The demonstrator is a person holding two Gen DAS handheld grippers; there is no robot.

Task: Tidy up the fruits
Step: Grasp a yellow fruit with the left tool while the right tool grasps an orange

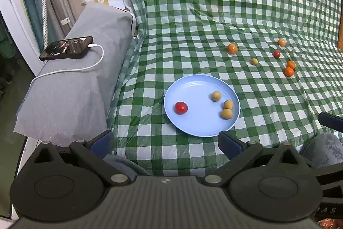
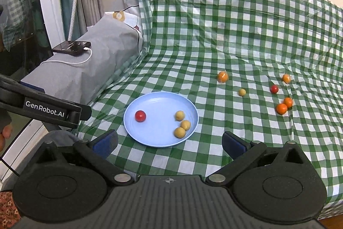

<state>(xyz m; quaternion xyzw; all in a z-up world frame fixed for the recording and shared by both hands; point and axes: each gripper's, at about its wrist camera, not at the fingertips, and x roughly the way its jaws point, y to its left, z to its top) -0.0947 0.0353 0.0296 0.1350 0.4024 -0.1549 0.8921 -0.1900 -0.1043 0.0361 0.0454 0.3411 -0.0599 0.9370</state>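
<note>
Left wrist view looks down on a blue plate (image 1: 193,87) lying on a green-and-white checked cloth (image 1: 214,3), with the left gripper (image 1: 165,141) hovering just short of the plate's near rim, its blue-padded fingers (image 1: 103,142) spread wide and holding nothing. On the plate sit one red fruit (image 1: 181,107) toward the left and three yellow fruits (image 1: 226,113) grouped toward the right, two of them touching. Beyond the plate, loose on the cloth, lie an orange fruit (image 1: 232,48), a small yellow fruit (image 1: 254,61), a small red fruit (image 1: 276,54), another orange fruit (image 1: 281,42) farther back, and a pair of orange fruits (image 1: 289,71) touching each other at the right. Right wrist view shows the right gripper (image 2: 170,144) also near the plate's front edge, fingers (image 2: 233,144) likewise wide apart and empty. To the left, a phone (image 1: 66,48) with a white cable (image 1: 94,61) plugged in rests on a grey-covered cushion (image 1: 70,96) beside the cloth.
</note>
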